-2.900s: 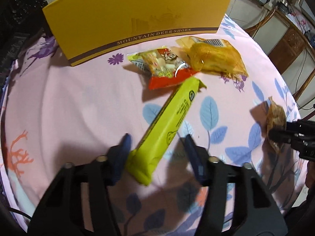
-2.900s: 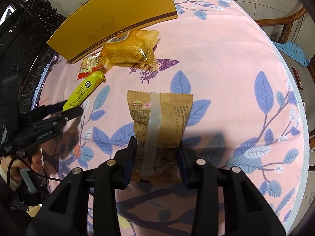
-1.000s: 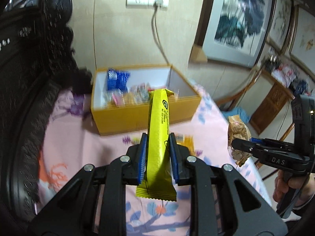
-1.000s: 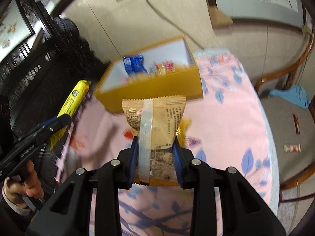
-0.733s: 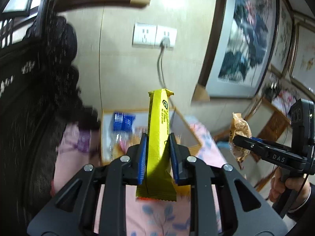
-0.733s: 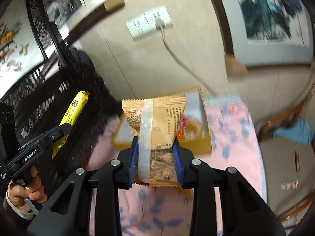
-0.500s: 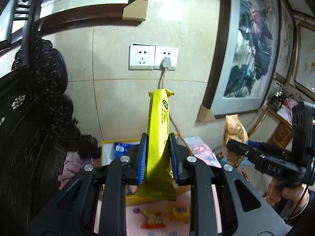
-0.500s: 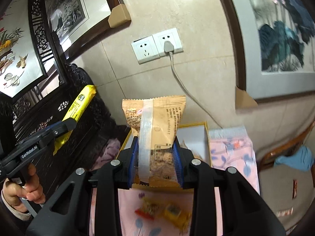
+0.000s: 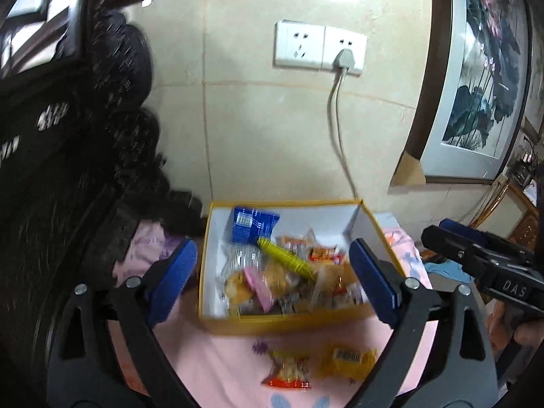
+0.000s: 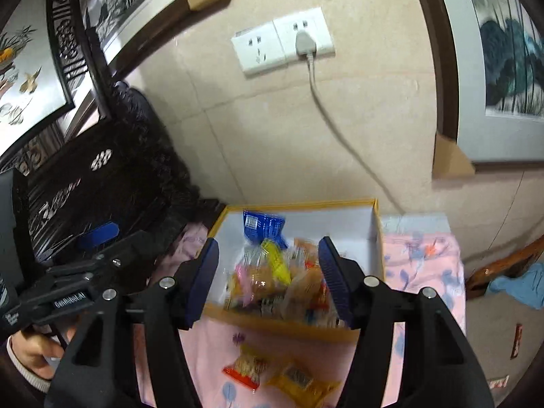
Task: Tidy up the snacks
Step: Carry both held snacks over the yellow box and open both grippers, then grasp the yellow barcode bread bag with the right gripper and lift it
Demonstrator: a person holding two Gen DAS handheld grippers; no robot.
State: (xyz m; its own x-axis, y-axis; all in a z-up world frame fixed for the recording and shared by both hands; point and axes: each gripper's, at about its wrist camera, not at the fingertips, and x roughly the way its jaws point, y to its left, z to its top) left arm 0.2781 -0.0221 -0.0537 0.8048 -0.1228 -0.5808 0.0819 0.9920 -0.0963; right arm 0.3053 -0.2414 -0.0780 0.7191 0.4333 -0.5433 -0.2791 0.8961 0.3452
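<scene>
The left gripper [image 9: 273, 273] hangs above the yellow box [image 9: 289, 323] with its fingers [image 9: 173, 277] spread and holding nothing; the right gripper [image 10: 268, 277] is likewise splayed and bare; the long yellow snack bar [image 9: 285, 259] lies slantwise in the box among other packets; two more packets [image 9: 319, 365] rest on the pink counter [image 9: 221, 357] just before the box.

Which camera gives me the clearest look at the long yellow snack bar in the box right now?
Left wrist: the yellow snack bar lies sharp atop the pile in the box. Right wrist shows the bar motion-blurred.
</scene>
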